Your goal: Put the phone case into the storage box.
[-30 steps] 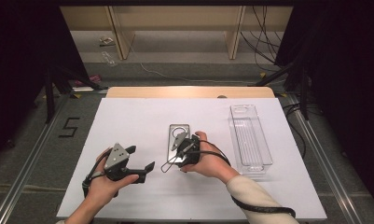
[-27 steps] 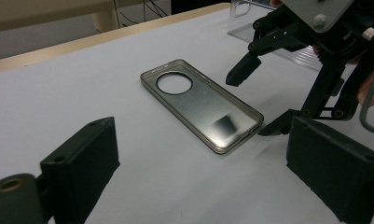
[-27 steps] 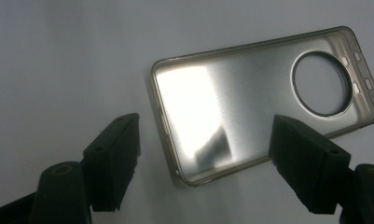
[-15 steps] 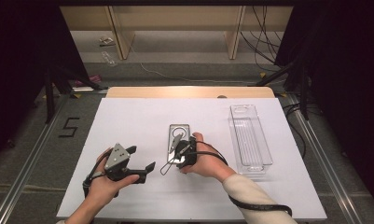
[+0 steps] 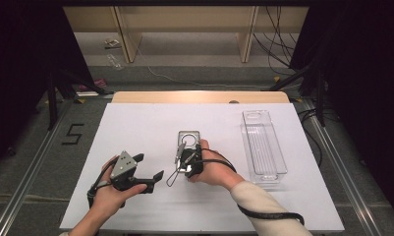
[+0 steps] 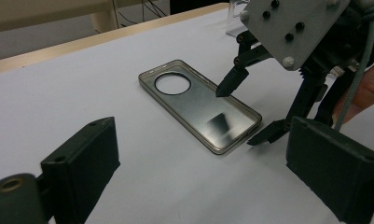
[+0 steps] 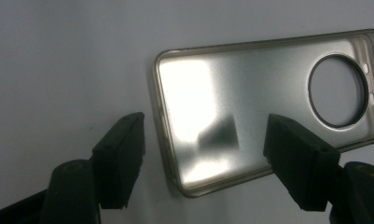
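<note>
- Where the white table (image 5: 135,128) spreads across the middle of the high view, a clear plastic tray (image 5: 263,147) lies right of centre, well apart from the work.
- At lower left of the high view the left gripper (image 5: 153,178) rests in its hand, its jaws spread with nothing between them; in the left gripper view they frame bare tabletop at the bottom corners.
- Just right of it, at centre, the right gripper (image 5: 182,160) points down over the near end of the phone case (image 5: 188,142). Its jaws have just been closing a little but are not yet gripping: in the right gripper view the two pads straddle the case's lower end without touching it.
- Smallest, the phone case (image 7: 250,102) lies flat on the table, open side up: a thin, translucent grey shell with a raised rim, a glossy inner face and a round camera hole (image 7: 337,90) at the upper right of that view.
- What could go wrong, as I judge it: one pad hangs over the inner face, not outside the rim, so a squeeze may land on the slick floor and skate off.
- The shell looks thin and flexible, so pinching its width may bow it, and it could spring free.
- Pressing down on the near end may tip or slide it across the smooth table.
</note>
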Demonstrator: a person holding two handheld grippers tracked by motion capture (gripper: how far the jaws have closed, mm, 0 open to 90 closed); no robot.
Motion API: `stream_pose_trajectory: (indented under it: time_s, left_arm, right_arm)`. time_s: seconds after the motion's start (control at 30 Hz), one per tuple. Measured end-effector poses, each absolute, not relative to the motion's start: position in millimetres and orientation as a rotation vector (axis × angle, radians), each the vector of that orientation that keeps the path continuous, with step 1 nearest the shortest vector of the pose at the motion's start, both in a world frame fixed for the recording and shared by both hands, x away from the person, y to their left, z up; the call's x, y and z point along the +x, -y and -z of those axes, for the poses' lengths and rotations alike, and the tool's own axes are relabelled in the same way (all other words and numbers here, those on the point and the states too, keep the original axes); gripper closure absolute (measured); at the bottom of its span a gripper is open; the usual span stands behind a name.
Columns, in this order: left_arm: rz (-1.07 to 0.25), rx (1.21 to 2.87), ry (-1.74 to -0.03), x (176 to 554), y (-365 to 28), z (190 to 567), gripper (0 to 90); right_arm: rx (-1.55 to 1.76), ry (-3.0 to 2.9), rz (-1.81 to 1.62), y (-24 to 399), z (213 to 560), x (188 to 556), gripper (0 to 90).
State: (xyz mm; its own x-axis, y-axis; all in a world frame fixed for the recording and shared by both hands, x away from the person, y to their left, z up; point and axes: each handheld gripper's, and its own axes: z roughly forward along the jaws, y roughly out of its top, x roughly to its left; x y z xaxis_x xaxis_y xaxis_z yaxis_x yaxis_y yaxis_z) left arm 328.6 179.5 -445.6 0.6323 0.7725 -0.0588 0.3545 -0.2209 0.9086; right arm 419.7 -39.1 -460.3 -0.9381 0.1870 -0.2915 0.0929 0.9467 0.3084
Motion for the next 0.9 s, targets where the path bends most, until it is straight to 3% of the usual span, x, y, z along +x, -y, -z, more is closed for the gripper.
stream_pose_trajectory:
  time_s: [0.9]
  left_arm:
    - [-0.505,1.820,-0.903,328,-179,445,8.9]
  right_arm:
    - [0.071,-2.799,-0.304,28,460,417,47.8]
